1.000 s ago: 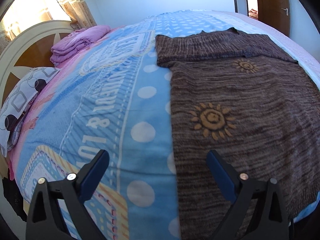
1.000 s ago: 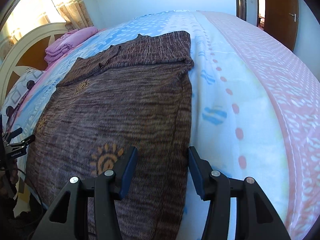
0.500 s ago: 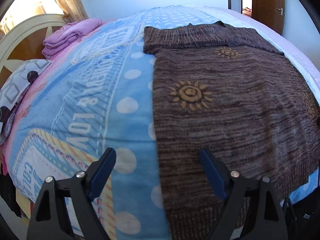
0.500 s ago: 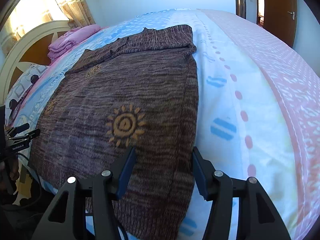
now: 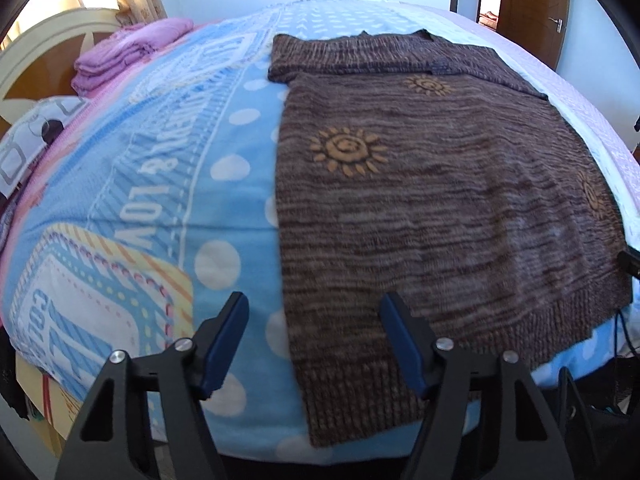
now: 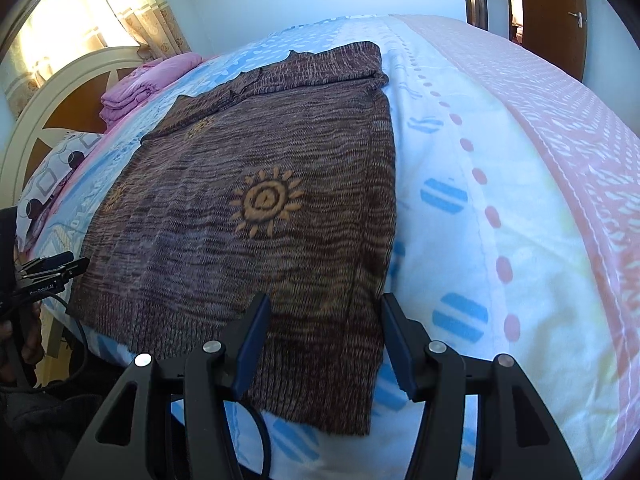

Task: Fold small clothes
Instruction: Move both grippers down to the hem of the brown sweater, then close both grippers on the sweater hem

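A brown striped knit sweater (image 5: 432,184) with orange sun motifs lies flat on the bed, its sleeves folded across the far end. It also shows in the right wrist view (image 6: 256,208). My left gripper (image 5: 316,340) is open and empty, above the sweater's near left hem corner at the bed's edge. My right gripper (image 6: 324,340) is open and empty, above the near right hem corner. Neither touches the cloth. The left gripper's tip shows at the far left of the right wrist view (image 6: 56,264).
The bed carries a blue patterned blanket (image 5: 160,168) on the left and a white and pink sheet (image 6: 520,184) on the right. Folded pink bedding (image 5: 128,52) and a patterned pillow (image 5: 28,136) lie by the headboard (image 6: 60,92). A wooden door (image 5: 536,4) stands at the back right.
Both grippers have drawn back toward the bed's near edge, so the sweater's hem and the bed edge have come into view. Both stay open and empty.
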`<act>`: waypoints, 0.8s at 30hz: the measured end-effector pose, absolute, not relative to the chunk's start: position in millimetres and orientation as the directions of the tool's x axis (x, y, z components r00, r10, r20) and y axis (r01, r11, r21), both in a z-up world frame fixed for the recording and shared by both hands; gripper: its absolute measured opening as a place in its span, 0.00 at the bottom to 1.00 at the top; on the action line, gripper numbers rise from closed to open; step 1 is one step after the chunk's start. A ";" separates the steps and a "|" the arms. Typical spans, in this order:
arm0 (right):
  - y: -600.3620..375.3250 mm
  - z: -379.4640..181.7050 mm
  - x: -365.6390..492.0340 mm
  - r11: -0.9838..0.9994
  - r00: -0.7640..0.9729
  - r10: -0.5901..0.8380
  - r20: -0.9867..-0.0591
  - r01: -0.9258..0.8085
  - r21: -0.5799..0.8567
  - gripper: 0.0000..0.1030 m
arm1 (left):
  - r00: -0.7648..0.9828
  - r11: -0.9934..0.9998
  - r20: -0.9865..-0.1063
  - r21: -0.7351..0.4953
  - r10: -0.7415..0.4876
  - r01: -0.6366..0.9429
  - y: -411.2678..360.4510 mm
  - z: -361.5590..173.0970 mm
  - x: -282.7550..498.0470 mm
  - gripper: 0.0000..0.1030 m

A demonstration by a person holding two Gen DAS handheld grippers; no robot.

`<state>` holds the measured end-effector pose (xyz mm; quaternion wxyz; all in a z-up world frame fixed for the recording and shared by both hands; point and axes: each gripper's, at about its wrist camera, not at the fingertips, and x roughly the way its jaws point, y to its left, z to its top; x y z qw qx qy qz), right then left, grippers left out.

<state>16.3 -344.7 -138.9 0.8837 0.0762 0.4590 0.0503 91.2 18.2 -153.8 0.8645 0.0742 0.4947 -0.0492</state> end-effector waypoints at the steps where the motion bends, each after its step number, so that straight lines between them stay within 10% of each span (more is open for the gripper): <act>1: -344.7 -139.1 14.4 0.982 0.572 0.164 -0.804 -0.020 0.185 0.55 | 0.497 0.985 -0.868 0.064 -0.025 0.162 18.7 -154.3 89.6 0.62; 13: -351.2 -142.8 -12.2 0.966 0.541 0.238 -0.807 -0.049 0.252 0.55 | 0.426 0.982 -0.894 -0.068 -0.138 0.175 21.1 -160.1 68.0 0.45; 16: -350.2 -142.7 -12.3 0.965 0.537 0.246 -0.807 -0.058 0.256 0.54 | 0.441 0.979 -0.886 -0.063 -0.145 0.194 18.6 -157.0 65.3 0.21; 22: -354.1 -139.5 -12.7 0.949 0.541 0.301 -0.786 -0.084 0.305 0.09 | 0.473 0.971 -0.861 -0.086 -0.184 0.221 22.6 -142.1 64.5 0.11; 24: -360.0 -130.7 -14.6 0.926 0.569 0.351 -0.744 -0.093 0.366 0.08 | 0.508 0.969 -0.837 -0.101 -0.205 0.226 26.9 -129.1 63.6 0.11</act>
